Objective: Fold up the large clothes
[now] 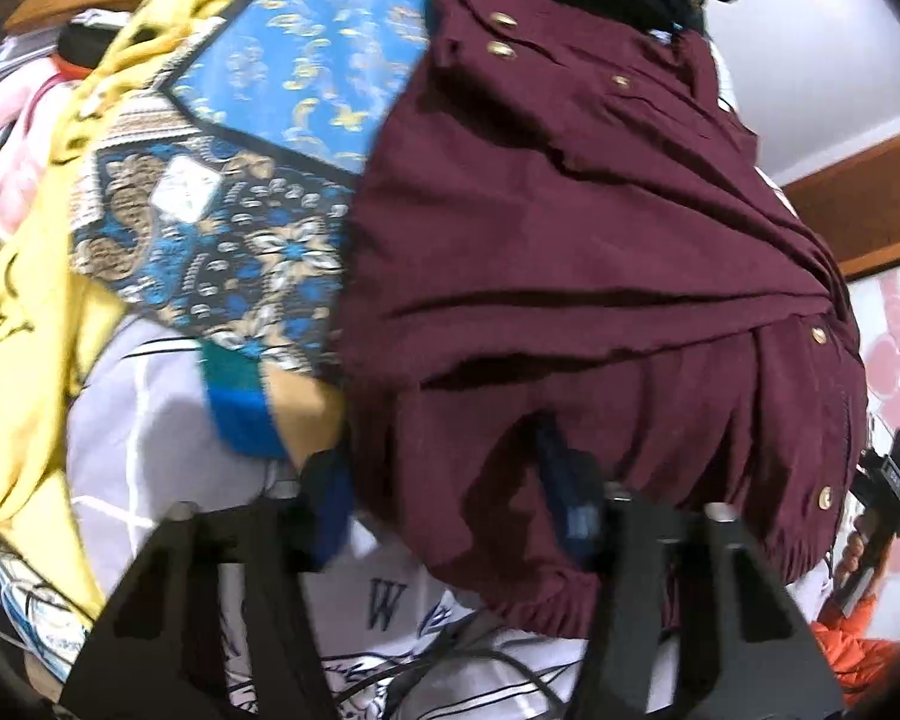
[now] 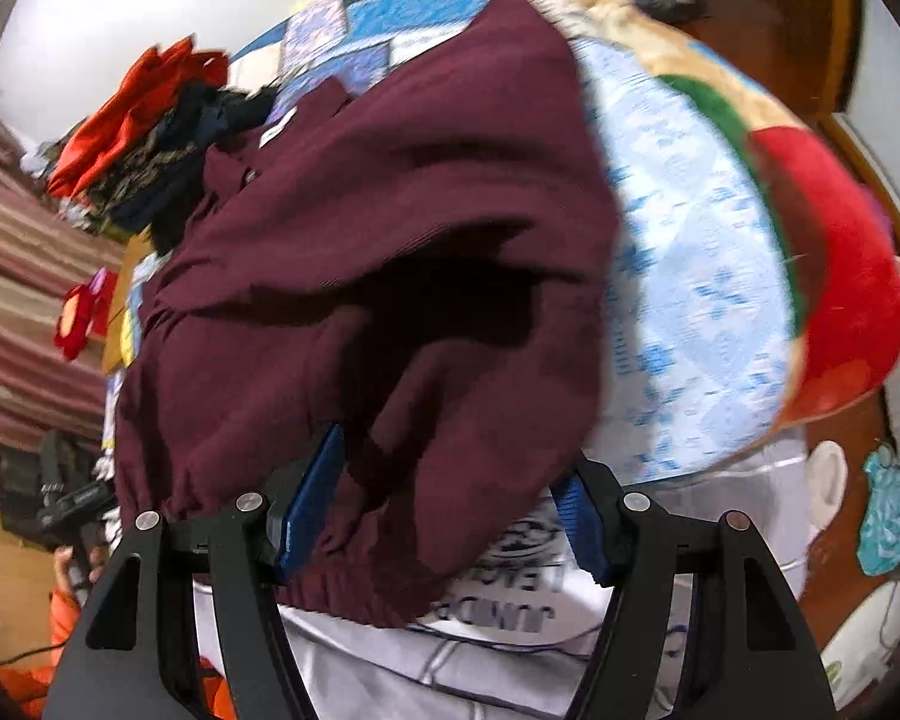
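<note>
- Now, jacket (image 1: pixel 600 252): a maroon garment with brass snaps, lying on a patterned quilt (image 1: pixel 258 138) on the bed, its elastic hem nearest both cameras.
- Left tongs (image 1: pixel 450 516): spread wide; one blue pad is against the hem, the other lies clear of it, so nothing is pinched.
- Right tongs (image 2: pixel 450 516): also spread, straddling a hem fold; blur makes contact uncertain.
- Advice: bring both tongs over the hem corners, bite the band only, not the sheet (image 2: pixel 390 660) beneath, then lift evenly.
</note>
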The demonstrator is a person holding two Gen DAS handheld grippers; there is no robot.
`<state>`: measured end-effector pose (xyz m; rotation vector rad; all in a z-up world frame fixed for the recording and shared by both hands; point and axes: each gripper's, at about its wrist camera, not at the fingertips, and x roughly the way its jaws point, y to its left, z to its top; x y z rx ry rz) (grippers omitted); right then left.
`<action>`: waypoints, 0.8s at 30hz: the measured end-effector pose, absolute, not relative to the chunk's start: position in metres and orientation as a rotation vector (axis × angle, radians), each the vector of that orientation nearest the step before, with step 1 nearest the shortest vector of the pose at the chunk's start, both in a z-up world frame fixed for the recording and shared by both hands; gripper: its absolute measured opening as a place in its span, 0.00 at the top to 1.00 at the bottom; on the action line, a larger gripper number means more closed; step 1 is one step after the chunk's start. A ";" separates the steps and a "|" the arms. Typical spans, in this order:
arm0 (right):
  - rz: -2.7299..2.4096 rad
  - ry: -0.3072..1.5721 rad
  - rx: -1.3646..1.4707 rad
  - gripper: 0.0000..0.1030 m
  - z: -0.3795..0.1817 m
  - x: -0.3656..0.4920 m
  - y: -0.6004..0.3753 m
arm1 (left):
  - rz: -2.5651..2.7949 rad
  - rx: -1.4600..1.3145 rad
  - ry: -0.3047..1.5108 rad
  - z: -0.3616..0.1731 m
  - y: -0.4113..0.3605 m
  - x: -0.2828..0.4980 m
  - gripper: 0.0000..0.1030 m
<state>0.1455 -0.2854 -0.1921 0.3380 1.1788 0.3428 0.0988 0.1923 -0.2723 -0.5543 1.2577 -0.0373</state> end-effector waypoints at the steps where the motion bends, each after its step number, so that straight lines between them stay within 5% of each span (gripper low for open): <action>1: 0.356 1.176 0.334 0.48 -0.193 0.145 -0.281 | -0.047 -0.524 1.240 -0.267 0.188 0.099 0.60; 5: 0.360 1.177 0.293 0.84 -0.195 0.146 -0.269 | -0.088 -0.496 1.184 -0.246 0.179 0.101 0.89; 7: 0.366 1.160 0.290 0.89 -0.190 0.148 -0.269 | -0.107 -0.523 1.149 -0.235 0.184 0.104 0.92; 24: 0.425 0.824 0.277 0.95 -0.090 0.242 -0.259 | -0.150 -0.594 0.852 -0.129 0.218 0.224 0.97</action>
